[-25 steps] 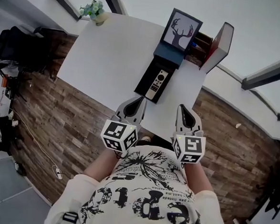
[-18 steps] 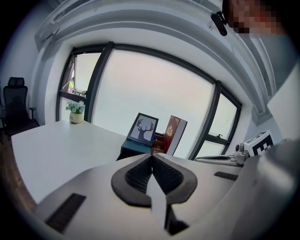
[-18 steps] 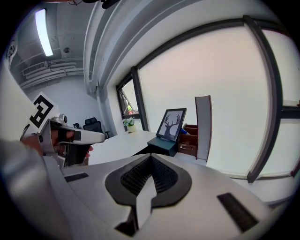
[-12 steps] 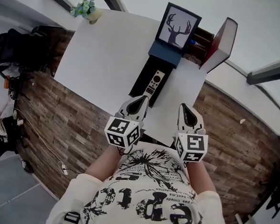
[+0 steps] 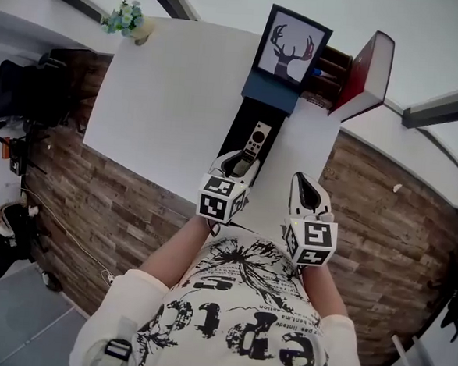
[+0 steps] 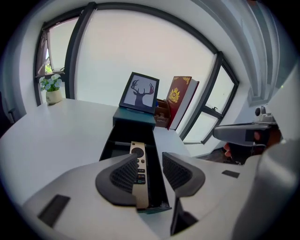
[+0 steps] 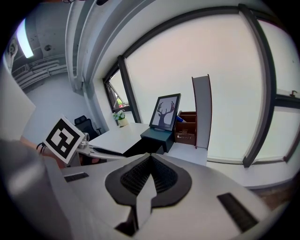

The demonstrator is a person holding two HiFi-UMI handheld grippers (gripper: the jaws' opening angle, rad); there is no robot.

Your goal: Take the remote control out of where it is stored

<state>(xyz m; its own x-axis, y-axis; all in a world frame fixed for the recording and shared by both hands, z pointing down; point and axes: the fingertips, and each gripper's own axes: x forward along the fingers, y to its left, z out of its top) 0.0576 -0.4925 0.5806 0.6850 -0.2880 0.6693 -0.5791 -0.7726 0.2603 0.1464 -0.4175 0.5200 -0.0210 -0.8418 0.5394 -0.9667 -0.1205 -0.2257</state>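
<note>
"Head view, centre frame: why does your left gripper (image 5: 238, 165) hang over that drawer (image 5: 234, 136)?" asks the desk.

"Because the remote control (image 5: 254, 142) lies flat inside it, buttons up. It runs lengthwise in the open black drawer, which stands out from the teal box (image 5: 271, 90) under the deer picture (image 5: 292, 46). I tilt the gripper down along the remote's length so the pads can close across its narrow sides."

"Is it gripped?"

"Not as I judge it. In the left gripper view the jaws have just been opening and stand partly apart. The remote's near end shows in the gap, close by the left pad (image 6: 123, 178), with neither pad pressing on it. The drawer walls leave little room, so I expect to need a straight descent."

"And the right gripper (image 5: 303, 185)?"

"Jaws pressed together, nothing between them. It sits to the drawer's right, near the front edge of the white table (image 5: 165, 95), clear of the lift. It could steady the box if the drawer drags."
</note>
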